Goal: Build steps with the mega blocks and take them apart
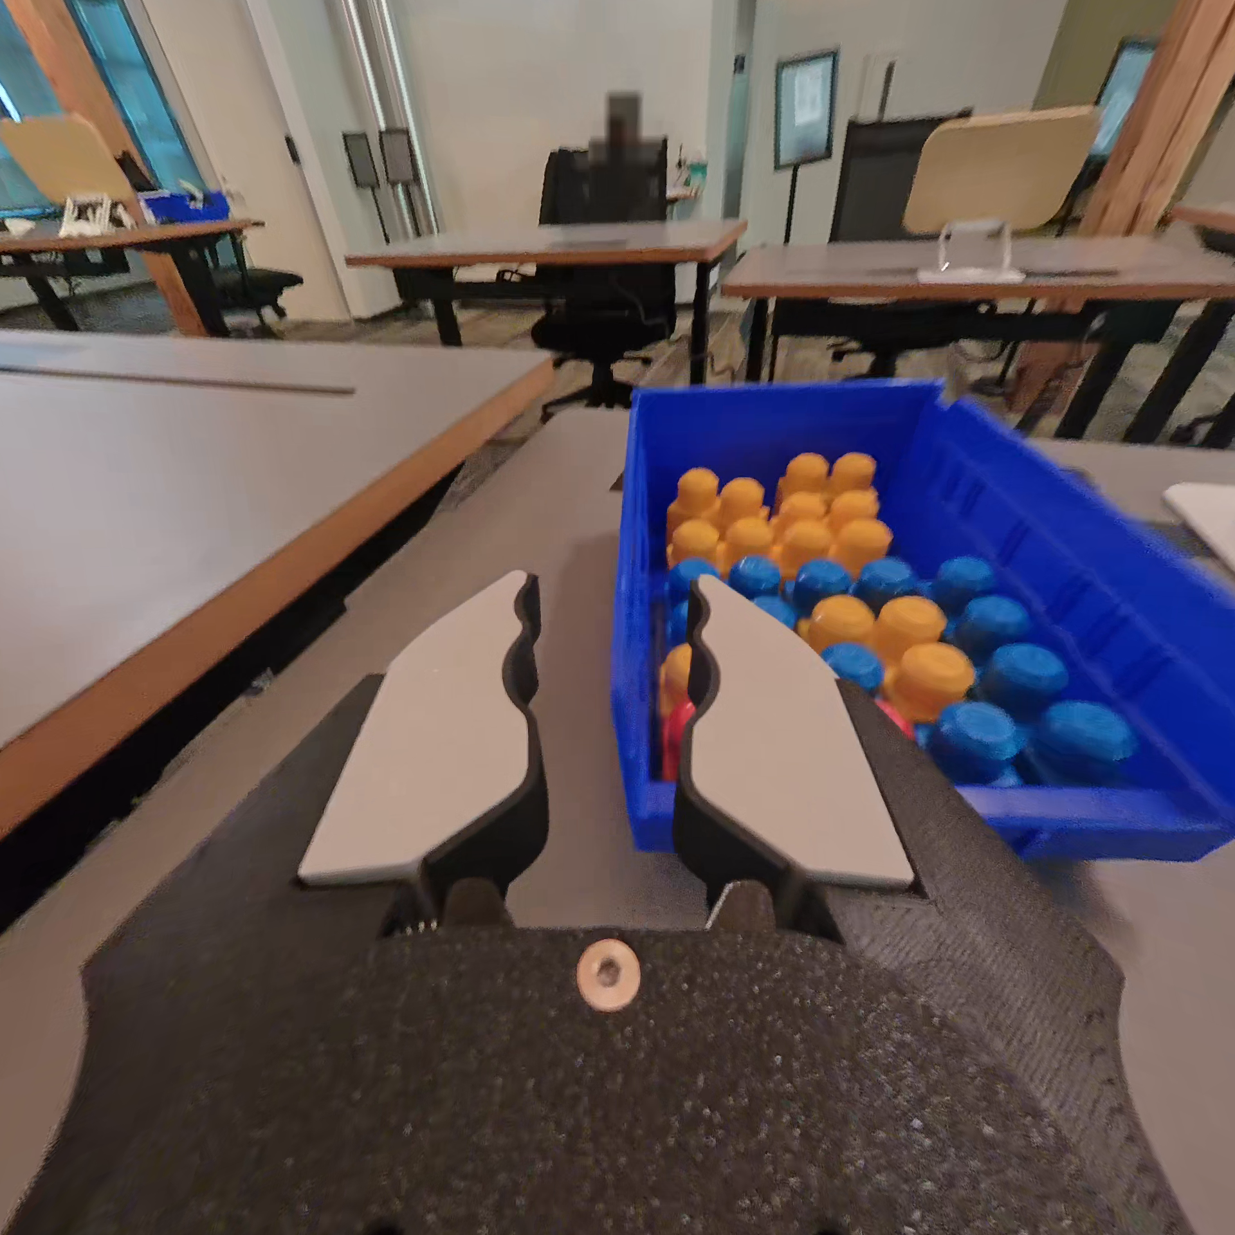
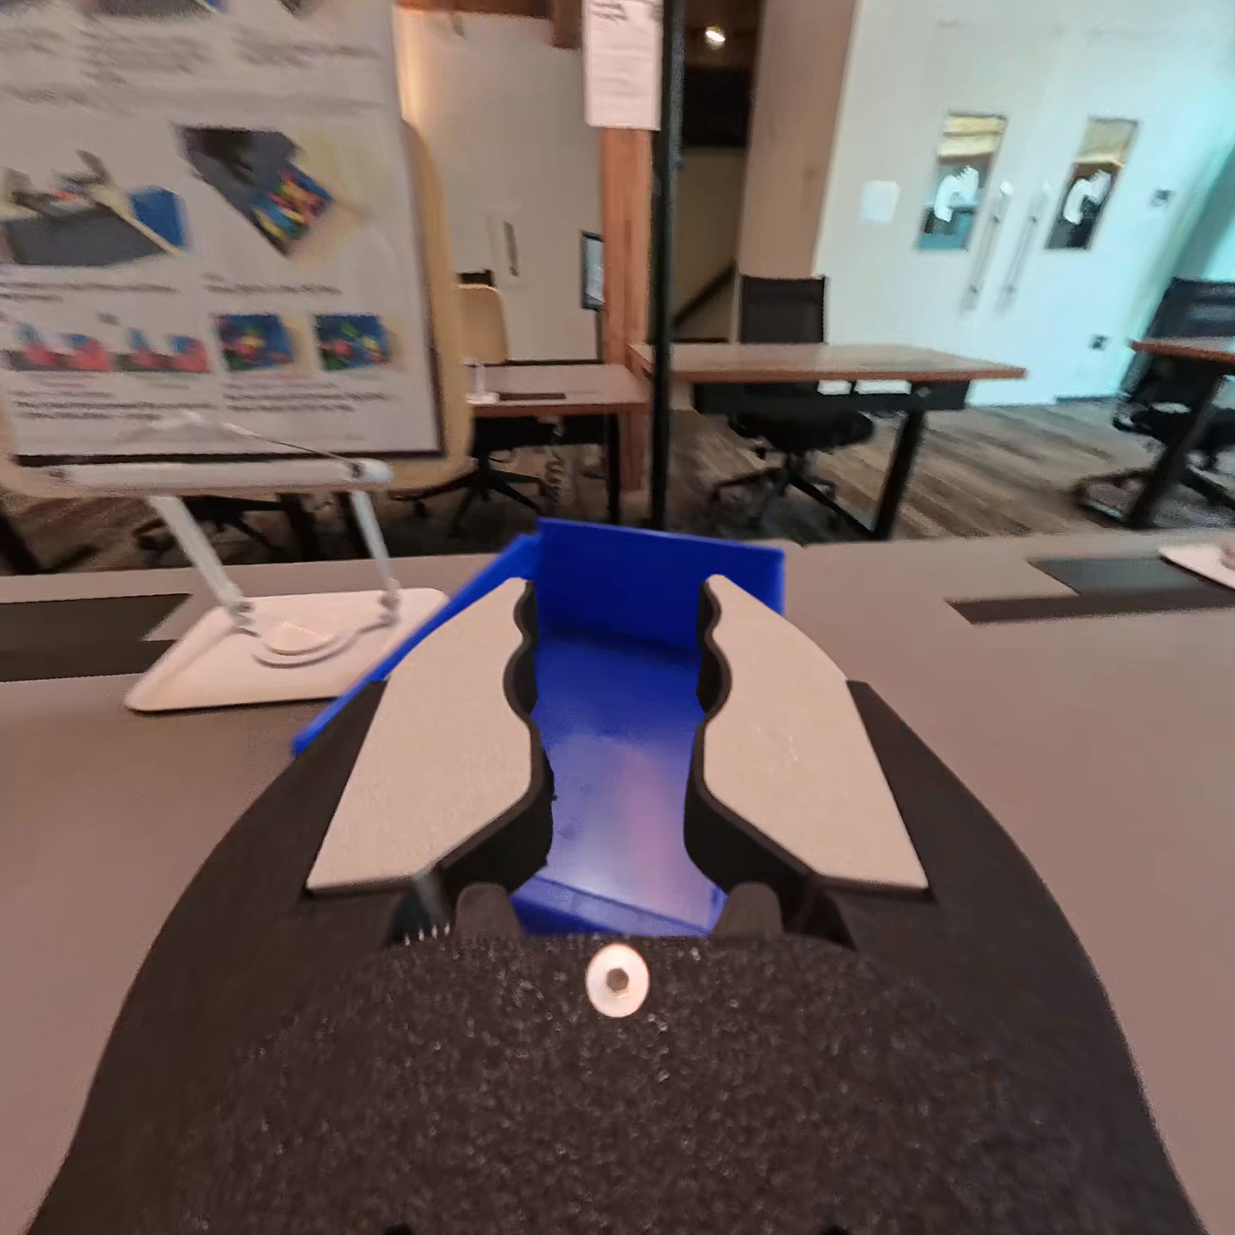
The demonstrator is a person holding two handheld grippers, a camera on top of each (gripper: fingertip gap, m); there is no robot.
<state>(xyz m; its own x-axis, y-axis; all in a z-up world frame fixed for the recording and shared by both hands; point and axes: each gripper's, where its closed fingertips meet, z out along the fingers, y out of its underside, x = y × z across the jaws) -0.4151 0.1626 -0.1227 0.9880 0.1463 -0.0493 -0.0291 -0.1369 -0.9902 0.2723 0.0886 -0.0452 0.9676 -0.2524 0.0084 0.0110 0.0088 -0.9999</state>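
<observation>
A blue plastic bin [image 1: 1042, 534] stands on the grey table, right of centre in the left wrist view. It holds several orange blocks [image 1: 782, 514], blue blocks [image 1: 1002, 681] and a red block [image 1: 678, 728], studs up. My left gripper [image 1: 615, 588] is open and empty, over the table just left of the bin's left wall. In the right wrist view a blue bin [image 2: 661, 581] lies straight ahead, and the part of its floor that shows between the fingers is bare. My right gripper [image 2: 615, 595] is open and empty, just above its near end.
A white stand [image 2: 281, 641] carrying an instruction board [image 2: 200, 220] sits left of the bin in the right wrist view. A second table [image 1: 200, 481] lies to the left across a gap in the left wrist view. Desks and office chairs stand beyond. The grippers' ends are close to 70 cm from one another.
</observation>
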